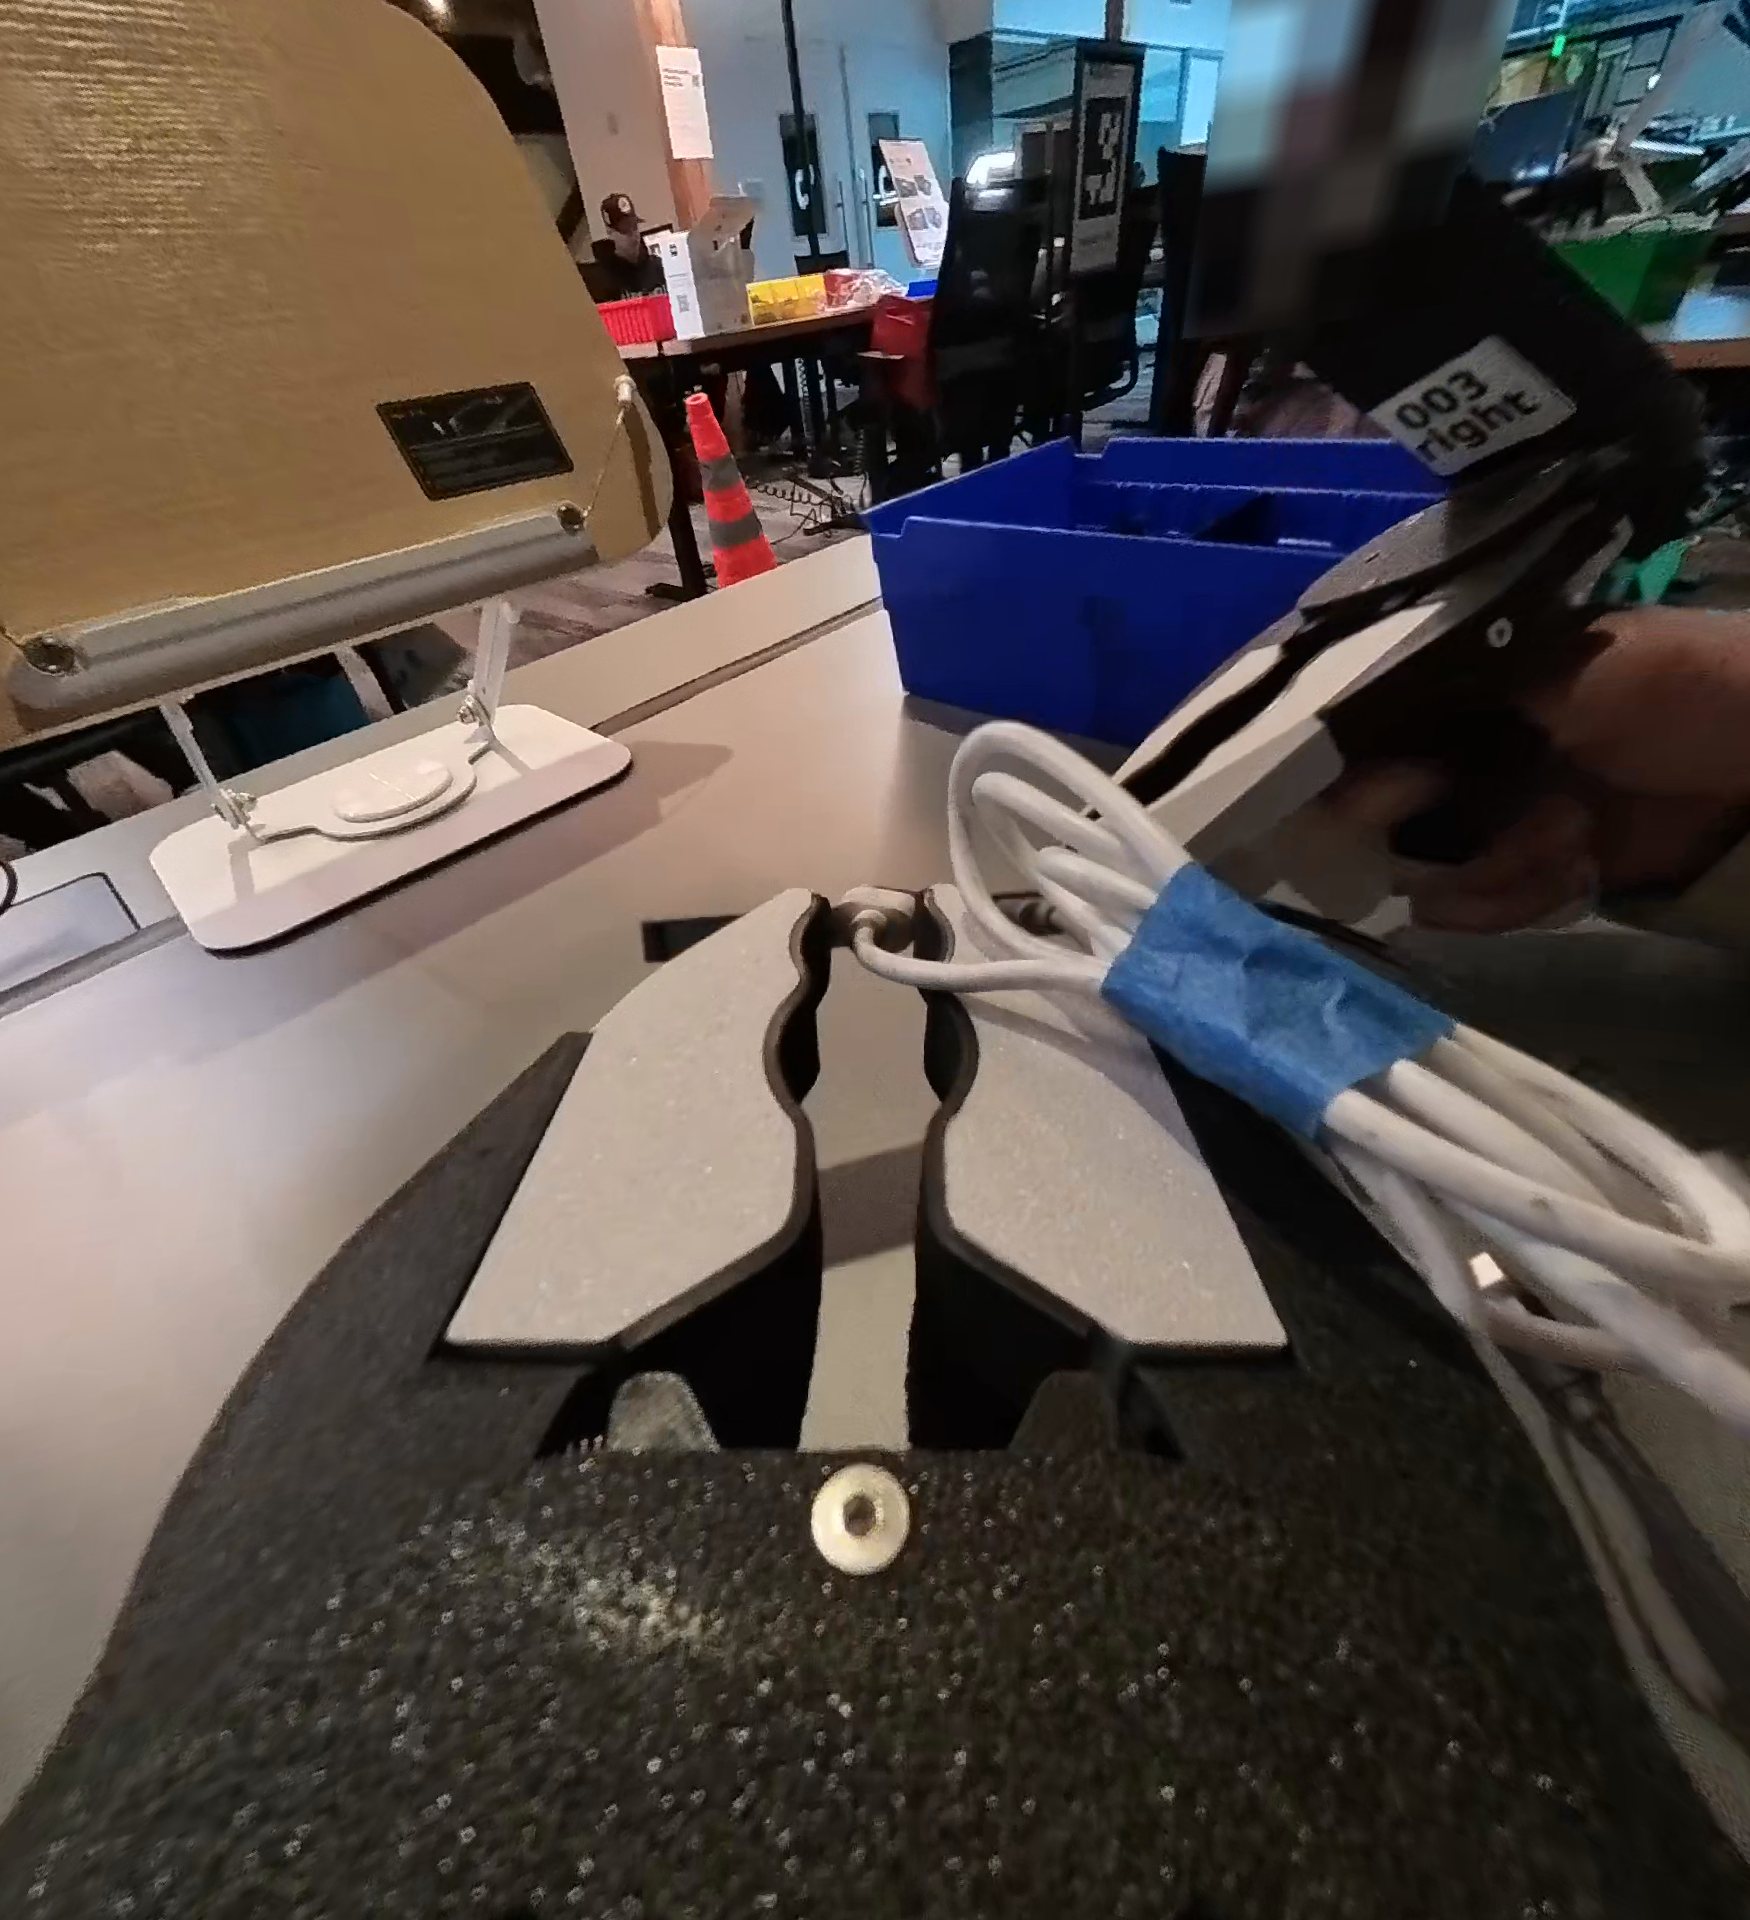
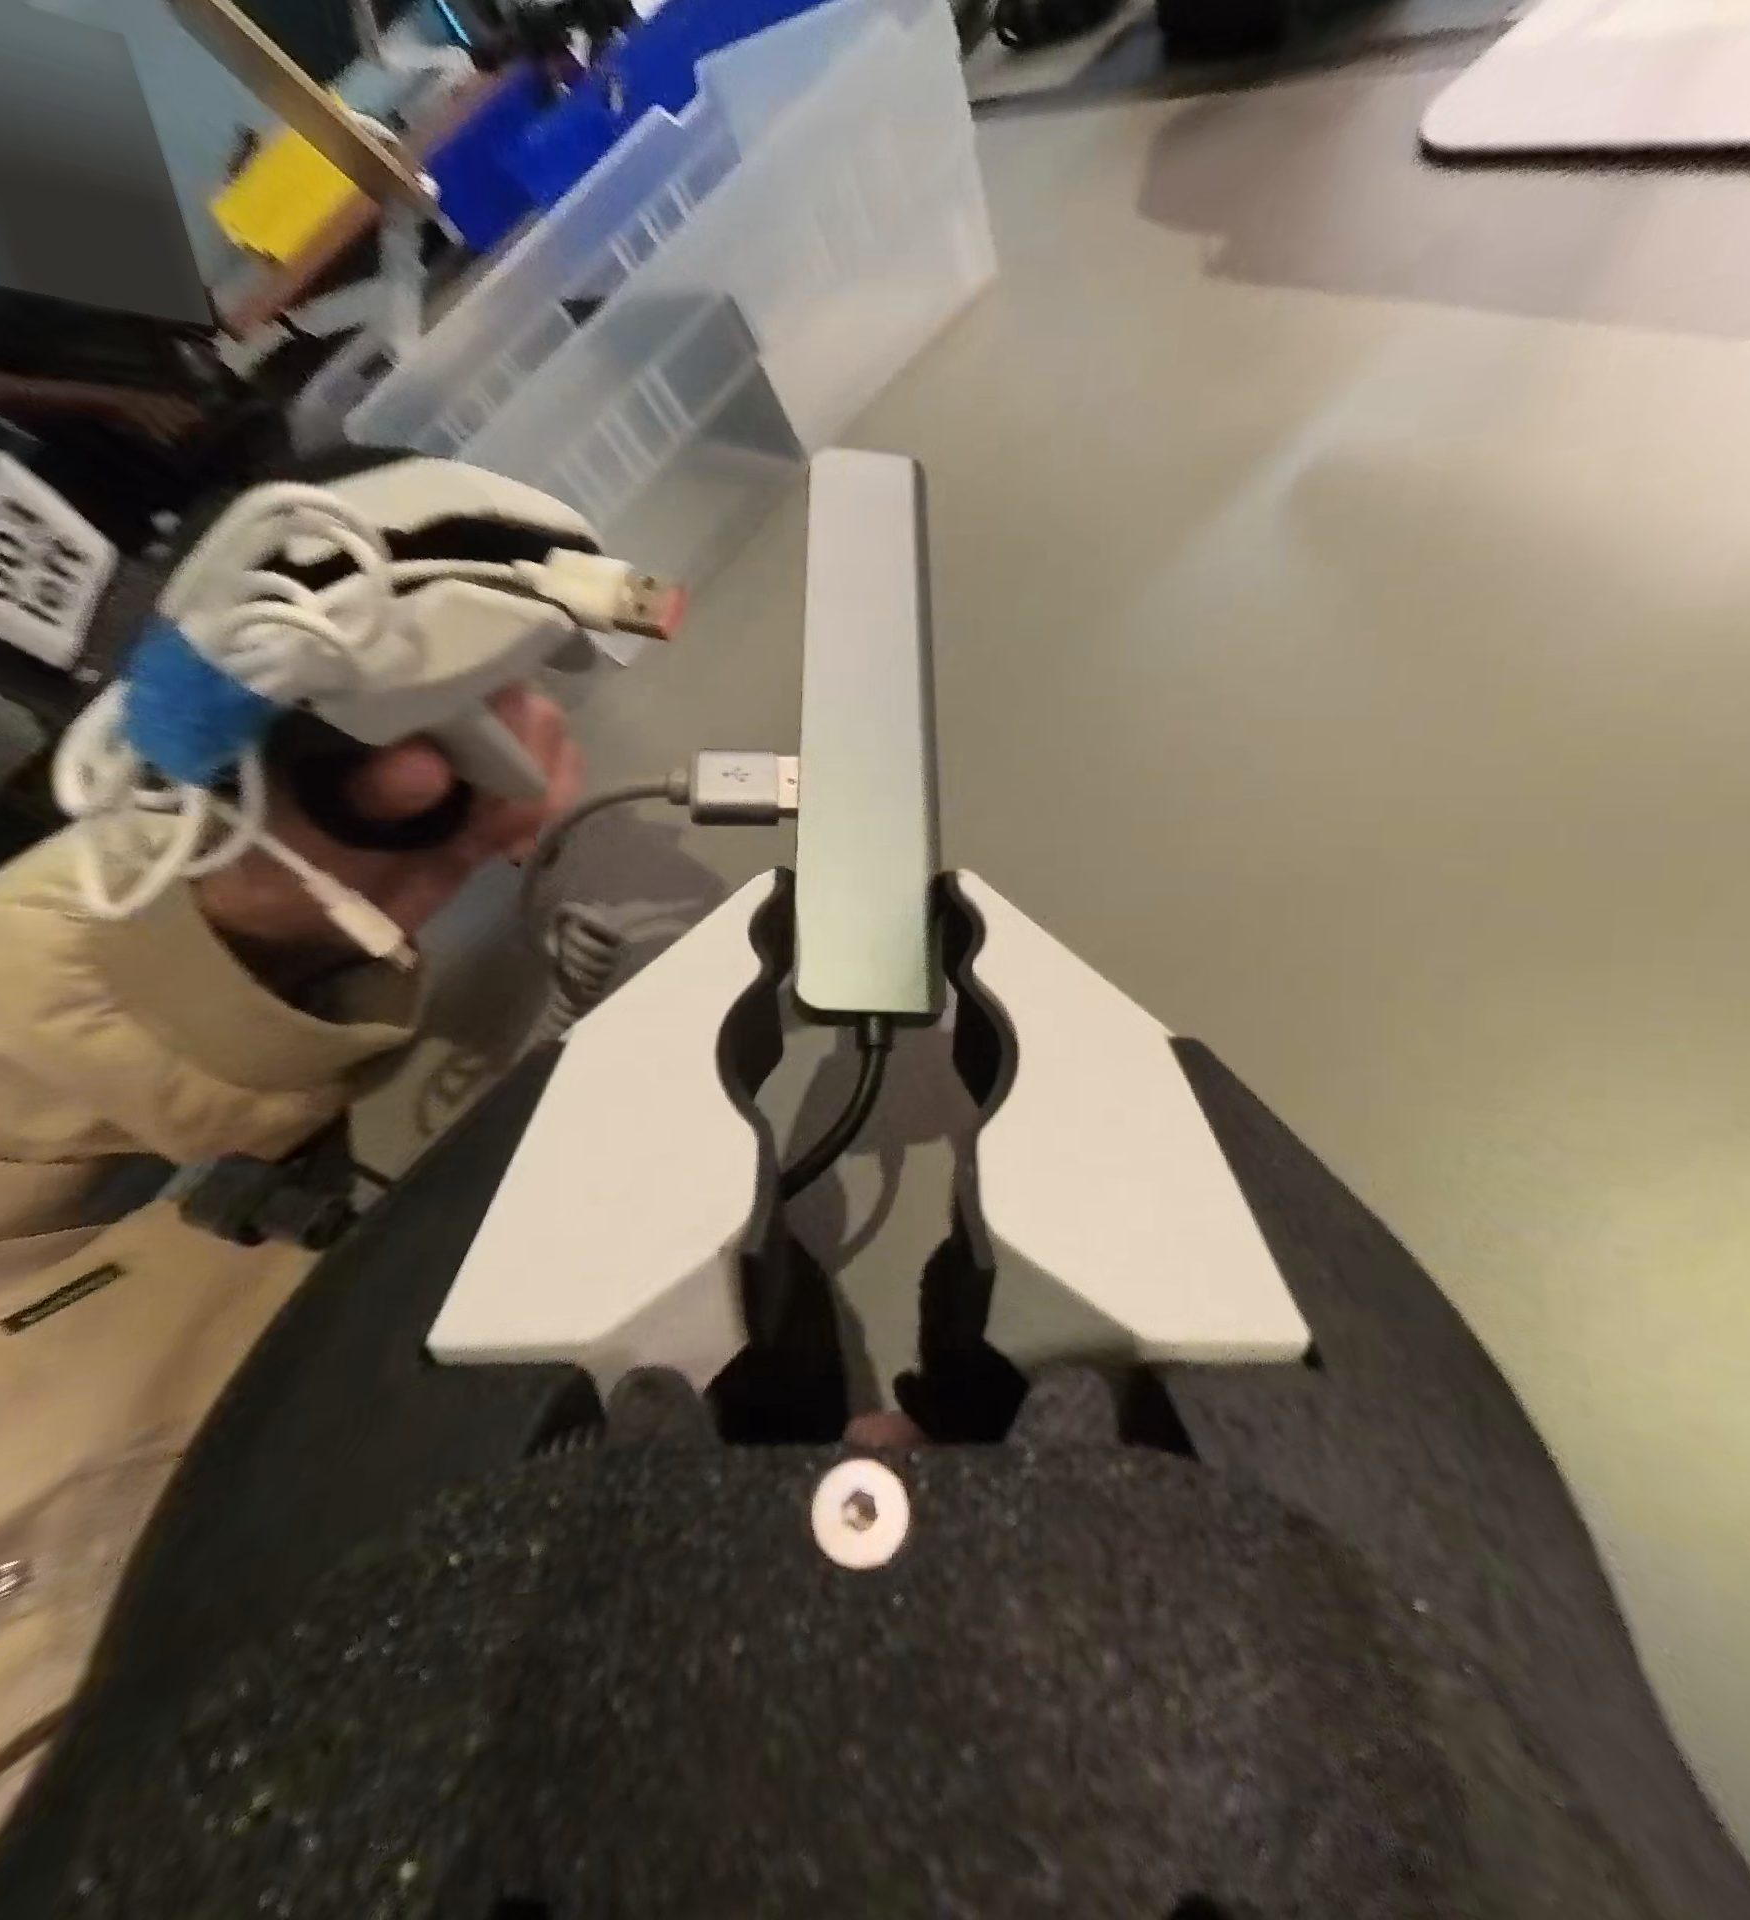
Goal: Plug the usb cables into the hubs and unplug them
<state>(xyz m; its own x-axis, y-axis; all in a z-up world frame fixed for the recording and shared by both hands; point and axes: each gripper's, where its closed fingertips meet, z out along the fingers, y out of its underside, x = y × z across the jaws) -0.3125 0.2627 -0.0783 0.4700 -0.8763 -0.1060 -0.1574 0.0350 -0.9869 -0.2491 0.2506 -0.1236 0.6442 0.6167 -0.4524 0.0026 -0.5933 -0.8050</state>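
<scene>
Claws grip slim metal hub [image 2: 866, 727] and white plug [image 2: 622, 606], apparently unplugged.

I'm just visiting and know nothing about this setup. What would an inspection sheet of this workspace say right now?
Surface: grey table, mostly bare.
Job's things: silver hub held off the table; white USB cable, coiled and bound with blue tape.
Clutter: blue bin, clear bins, white stand base under a tan panel.
Grippers: left gripper shut on the white cable's plug; right gripper shut on the hub.
Cables: grey plug already seated in the hub's side; hub's own black lead hangs between the fingers.
Surroundings: busy workshop, orange cone, desks and chairs behind.
</scene>
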